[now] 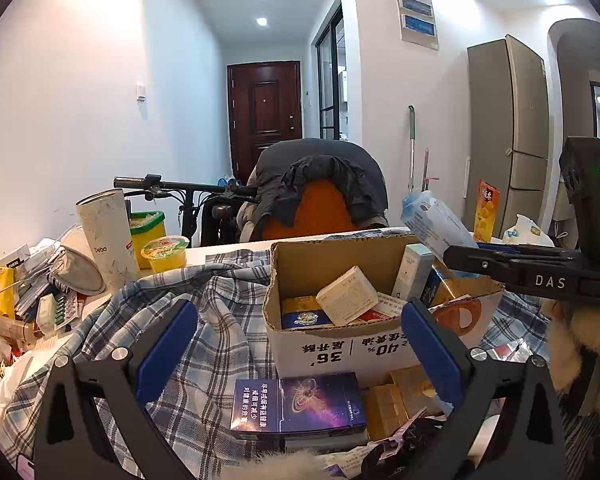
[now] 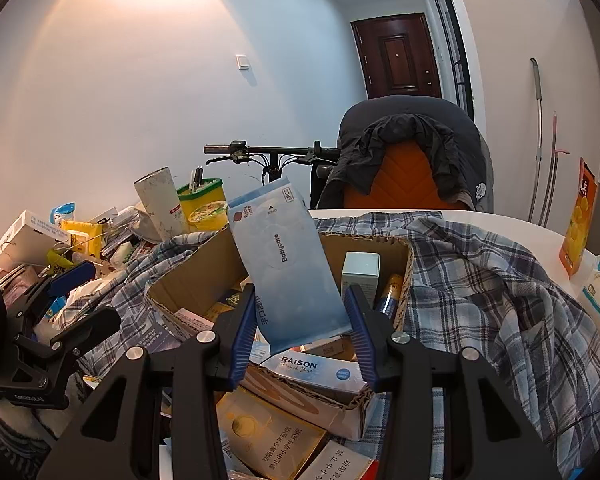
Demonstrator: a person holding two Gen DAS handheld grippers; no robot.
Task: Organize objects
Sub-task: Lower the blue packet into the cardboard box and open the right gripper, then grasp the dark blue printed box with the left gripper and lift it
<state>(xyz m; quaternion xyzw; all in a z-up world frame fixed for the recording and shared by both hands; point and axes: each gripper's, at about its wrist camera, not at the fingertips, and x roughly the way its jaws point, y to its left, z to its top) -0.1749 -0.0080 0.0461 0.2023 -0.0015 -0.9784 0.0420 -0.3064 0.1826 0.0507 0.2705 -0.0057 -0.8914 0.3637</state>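
My right gripper [image 2: 303, 322] is shut on a pale blue Babycare wipes pack [image 2: 286, 264] and holds it upright above an open cardboard box [image 2: 204, 276]. The box [image 1: 300, 268] holds several small cartons, among them a white one [image 1: 346, 294] and a RAISON box [image 2: 320, 370]. My left gripper [image 1: 300, 342] is open and empty, low in front of the box, above a purple galaxy-print carton [image 1: 300, 404]. In the left wrist view the right gripper [image 1: 456, 258] comes in from the right with the pack [image 1: 432, 222].
A blue plaid shirt [image 2: 484, 276] lies around the box on the white table [image 2: 540, 240]. Clutter sits at left: a white tube [image 1: 108, 236], a jelly cup [image 1: 165, 254], a green-rimmed tub [image 1: 148, 222]. A jacket-draped orange chair [image 1: 320, 196] stands behind. An orange snack box [image 2: 580, 220] stands right.
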